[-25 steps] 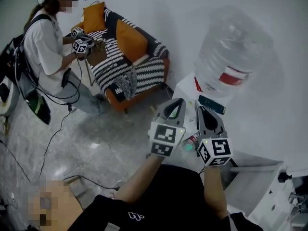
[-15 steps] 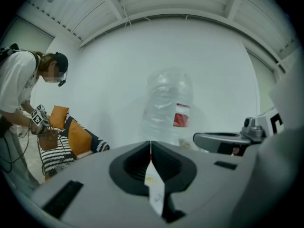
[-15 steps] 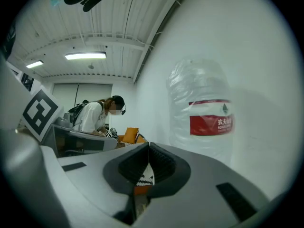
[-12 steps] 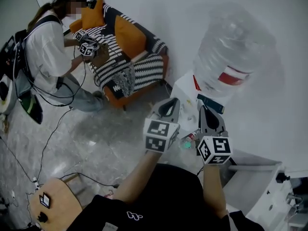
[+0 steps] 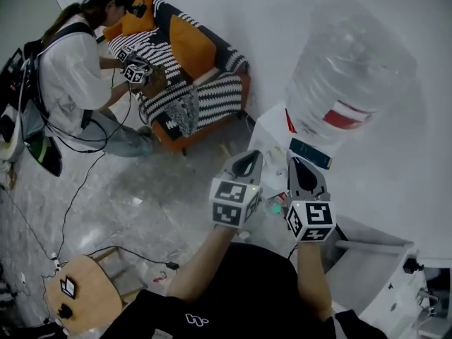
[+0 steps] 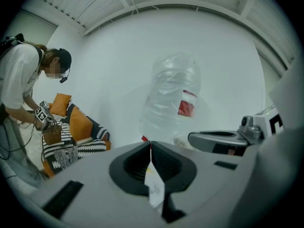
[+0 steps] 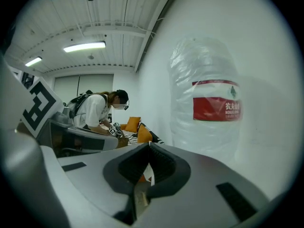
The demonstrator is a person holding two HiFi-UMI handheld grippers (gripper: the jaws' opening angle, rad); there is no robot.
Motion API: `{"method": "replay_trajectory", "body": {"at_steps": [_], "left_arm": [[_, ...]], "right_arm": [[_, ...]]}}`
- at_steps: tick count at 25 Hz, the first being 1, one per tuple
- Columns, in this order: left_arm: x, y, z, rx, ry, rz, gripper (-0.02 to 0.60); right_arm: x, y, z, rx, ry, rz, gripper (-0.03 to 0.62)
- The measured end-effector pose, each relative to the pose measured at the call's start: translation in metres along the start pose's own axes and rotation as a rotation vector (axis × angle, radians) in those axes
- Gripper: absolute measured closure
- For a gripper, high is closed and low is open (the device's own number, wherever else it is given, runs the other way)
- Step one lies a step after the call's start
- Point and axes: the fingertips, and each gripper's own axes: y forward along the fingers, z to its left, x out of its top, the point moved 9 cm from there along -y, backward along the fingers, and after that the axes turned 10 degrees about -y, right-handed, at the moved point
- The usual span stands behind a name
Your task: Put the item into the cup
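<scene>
Since a second ago the left gripper has slid a little to the left, and a wooden stool now shows at the bottom left. The right gripper is just beside the left one, and both point away from the person who holds them.

Seen from its own camera, the left gripper has its jaws pressed together at the tips with nothing between them. So does the right gripper.

Low down between the two grippers lies a small green thing. It is too small to tell if it is the cup or the item.

A big bottle with a red label stands upside down on a white stand, just past the grippers. A flat dark box lies on the stand near the bottle.

Across the room, by the wall, is a striped sofa with orange cushions. Another person in a white shirt bends over it and holds two more grippers. Cables run over the grey floor.
</scene>
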Motion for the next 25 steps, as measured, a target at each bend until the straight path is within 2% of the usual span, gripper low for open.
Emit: {"method": "replay_trajectory", "body": {"at_steps": [4, 9, 18, 22, 25], "left_arm": [[-0.016, 0.008, 0.004, 0.017, -0.037, 0.062, 0.568], [-0.036, 0.012, 0.003, 0.030, -0.057, 0.147, 0.568], [-0.050, 0.015, 0.027, 0.086, -0.089, 0.179, 0.568], [-0.087, 0.028, 0.037, 0.098, -0.127, 0.243, 0.568], [-0.119, 0.041, 0.050, 0.108, -0.162, 0.265, 0.568]], "right_arm": [[-0.014, 0.008, 0.005, 0.023, -0.061, 0.057, 0.582], [-0.035, 0.012, 0.010, 0.054, -0.058, 0.122, 0.582], [-0.056, 0.031, 0.014, 0.091, 0.010, 0.159, 0.582], [-0.079, 0.038, 0.019, 0.102, 0.029, 0.203, 0.582], [-0.103, 0.051, 0.025, 0.120, -0.001, 0.229, 0.582]]}}
